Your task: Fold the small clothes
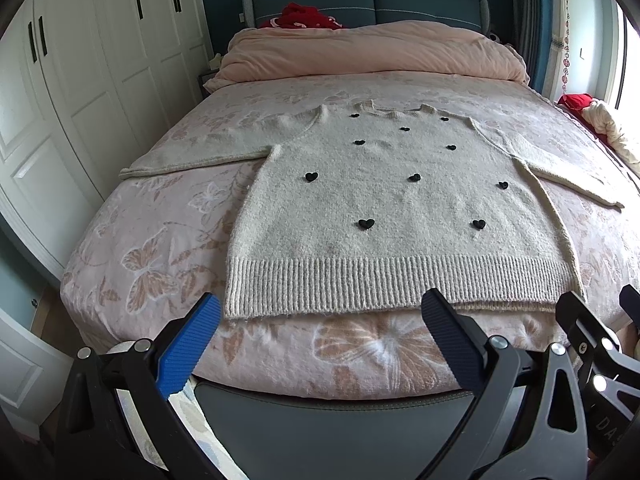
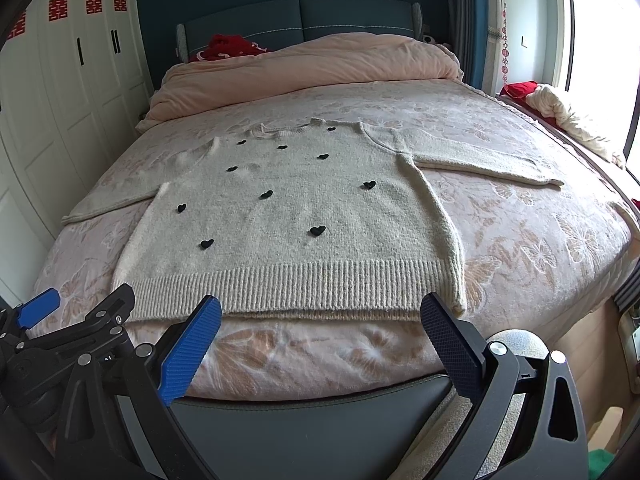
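A cream knit sweater [image 1: 384, 208] with small black hearts lies flat and face up on the bed, sleeves spread to both sides, ribbed hem toward me. It also shows in the right wrist view [image 2: 296, 216]. My left gripper [image 1: 320, 312] is open and empty, held just before the hem at the foot of the bed. My right gripper [image 2: 320, 312] is open and empty, also just short of the hem. The right gripper's body shows at the right edge of the left wrist view [image 1: 592, 332]; the left gripper shows at the left edge of the right wrist view [image 2: 72, 320].
The bed [image 1: 160, 248] has a pink butterfly-print cover and a dark footboard [image 1: 328, 420]. A rolled pink duvet [image 1: 368, 52] lies at the head. White wardrobes [image 1: 80, 80] stand to the left. A window ledge with bundled cloth [image 2: 568, 120] is at the right.
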Tool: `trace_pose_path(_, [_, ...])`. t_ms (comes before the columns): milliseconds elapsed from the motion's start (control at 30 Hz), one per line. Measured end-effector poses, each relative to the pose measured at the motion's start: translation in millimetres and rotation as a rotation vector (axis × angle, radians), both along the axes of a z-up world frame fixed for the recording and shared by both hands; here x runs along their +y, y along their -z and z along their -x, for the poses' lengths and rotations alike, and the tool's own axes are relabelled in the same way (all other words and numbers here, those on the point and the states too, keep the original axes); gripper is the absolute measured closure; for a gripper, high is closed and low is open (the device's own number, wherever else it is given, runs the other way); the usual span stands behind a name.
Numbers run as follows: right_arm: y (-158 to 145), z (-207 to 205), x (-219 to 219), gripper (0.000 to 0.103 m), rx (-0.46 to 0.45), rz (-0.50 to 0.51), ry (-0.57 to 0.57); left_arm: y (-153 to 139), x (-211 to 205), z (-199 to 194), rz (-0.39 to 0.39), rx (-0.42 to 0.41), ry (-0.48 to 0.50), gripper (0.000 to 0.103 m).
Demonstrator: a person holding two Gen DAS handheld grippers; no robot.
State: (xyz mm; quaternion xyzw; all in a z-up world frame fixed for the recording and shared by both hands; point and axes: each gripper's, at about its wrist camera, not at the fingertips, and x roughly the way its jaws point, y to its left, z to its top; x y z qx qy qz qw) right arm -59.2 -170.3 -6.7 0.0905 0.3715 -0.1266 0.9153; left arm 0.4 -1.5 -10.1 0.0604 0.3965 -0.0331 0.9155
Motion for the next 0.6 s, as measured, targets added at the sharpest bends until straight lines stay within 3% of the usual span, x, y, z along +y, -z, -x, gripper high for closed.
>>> trace_pose_path(600, [2.4, -1.9, 2.3, 0.005, 0.008, -0.003, -0.002, 2.2, -1.4, 0.8, -0.007, 0.009, 0.002, 0.005])
